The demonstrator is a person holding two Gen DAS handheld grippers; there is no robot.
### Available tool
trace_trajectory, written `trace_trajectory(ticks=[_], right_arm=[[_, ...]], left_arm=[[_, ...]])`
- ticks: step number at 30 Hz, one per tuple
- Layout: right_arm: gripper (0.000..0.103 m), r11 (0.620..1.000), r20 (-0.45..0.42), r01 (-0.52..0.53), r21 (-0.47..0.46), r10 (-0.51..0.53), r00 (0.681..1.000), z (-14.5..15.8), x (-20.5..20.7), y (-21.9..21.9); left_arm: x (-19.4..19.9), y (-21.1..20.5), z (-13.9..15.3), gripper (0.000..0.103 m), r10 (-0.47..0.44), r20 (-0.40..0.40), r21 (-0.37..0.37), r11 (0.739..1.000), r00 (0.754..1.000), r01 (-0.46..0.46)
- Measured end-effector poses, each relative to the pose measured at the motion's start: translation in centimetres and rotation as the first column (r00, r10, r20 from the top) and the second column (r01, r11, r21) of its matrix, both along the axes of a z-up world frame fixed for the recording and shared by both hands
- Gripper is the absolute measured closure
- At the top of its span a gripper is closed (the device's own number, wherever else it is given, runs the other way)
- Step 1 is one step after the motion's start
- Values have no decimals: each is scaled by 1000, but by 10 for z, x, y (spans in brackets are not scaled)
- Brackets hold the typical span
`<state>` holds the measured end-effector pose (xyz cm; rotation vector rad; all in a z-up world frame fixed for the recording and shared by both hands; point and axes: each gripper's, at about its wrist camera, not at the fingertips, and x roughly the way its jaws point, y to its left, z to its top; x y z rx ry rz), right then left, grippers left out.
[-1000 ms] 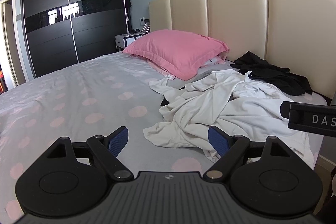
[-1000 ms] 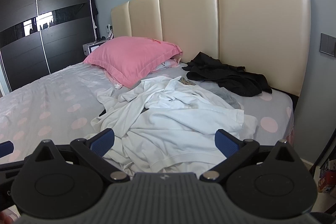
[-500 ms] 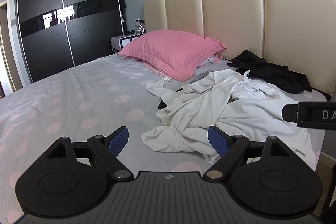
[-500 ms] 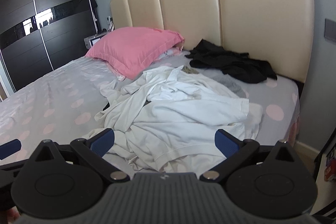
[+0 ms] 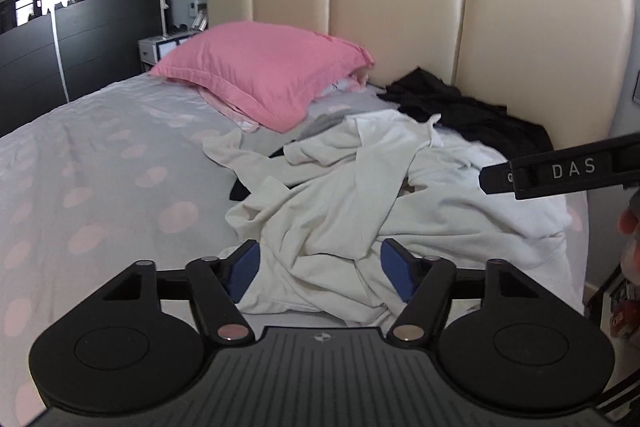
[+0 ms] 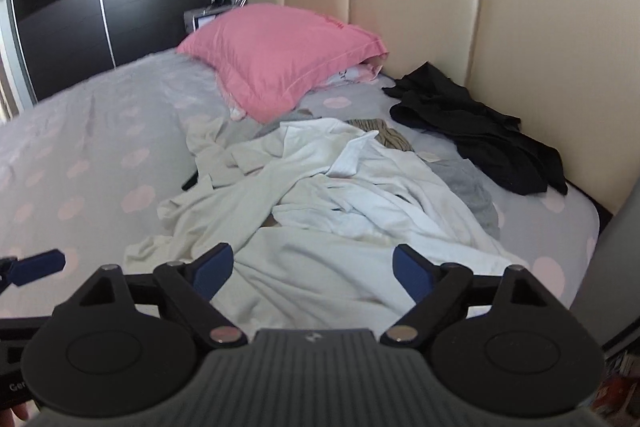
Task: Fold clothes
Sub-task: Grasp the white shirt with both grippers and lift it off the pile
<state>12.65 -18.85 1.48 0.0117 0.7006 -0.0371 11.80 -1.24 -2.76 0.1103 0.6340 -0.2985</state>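
A crumpled pile of white and cream clothes (image 5: 360, 203) lies on the right side of the bed; it also shows in the right wrist view (image 6: 344, 203). A black garment (image 5: 464, 115) lies behind it by the headboard, also seen in the right wrist view (image 6: 480, 131). A grey garment (image 6: 468, 183) and a brownish piece (image 6: 380, 133) lie among them. My left gripper (image 5: 320, 267) is open and empty, hovering over the pile's near edge. My right gripper (image 6: 312, 269) is open and empty over the pile's front.
A pink pillow (image 5: 264, 83) lies at the head of the bed (image 5: 100, 163), which has a grey dotted sheet. A cream padded headboard (image 5: 400, 15) stands behind. A dark wardrobe (image 5: 80, 7) and a nightstand (image 5: 160, 47) are at the left. The bed's edge drops off at the right.
Both grippers have moved forward and down toward the white pile, which looks closer now. Both stay open and empty.
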Motion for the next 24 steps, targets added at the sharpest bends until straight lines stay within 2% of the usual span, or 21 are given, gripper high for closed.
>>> trace_trajectory(ticks=[3,5,7,9,11,12,13,14,15,16,17,19,24], right_arm=[[20,999,-19,-13,-46,12,1000,-9,24,-6],[28,998,-35,-10,-59,8,999,-16,39,-13],[30,998,-46,2,-55,-5,999,-22,51,-23],[37,999,-57,12,-47,-15,998,-28,61,-31],[49,999,-74,18,-39,-20,997,-35,70,-38],[53,999,-85,19,-33,-22,996,-39,73,-40],[61,999,-96,20,-29,-22,995,-42,75,-41],[70,999,-99,22,-26,-25,995,-43,76,-42],[74,999,-95,26,-25,-29,995,-43,77,-43],[86,999,-89,33,-23,-35,995,-42,77,-44],[95,999,-80,42,-18,-43,996,-40,76,-46],[97,998,-62,60,0,-60,996,-34,75,-48],[100,998,4,65,-7,-65,998,-18,66,-42]], left_arm=[[26,-11,-13,47,-48,-42,-5,999,998,48],[42,-19,-21,48,-74,-55,-12,997,996,73],[58,-27,-29,51,-98,-67,-32,995,993,96],[73,-35,-38,54,-127,-88,-56,991,988,123],[86,-41,-48,61,-150,-122,-81,987,981,141],[93,-42,-53,68,-159,-139,-93,985,978,147],[98,-42,-57,76,-161,-151,-106,984,975,146],[102,-41,-59,79,-156,-154,-121,983,976,138],[105,-38,-61,85,-150,-157,-137,982,976,129],[107,-34,-61,93,-138,-157,-156,981,978,114],[109,-30,-60,97,-128,-157,-175,979,979,100],[109,-21,-53,101,-108,-138,-190,978,985,80],[102,-1,-17,102,-39,-44,-106,994,998,34]])
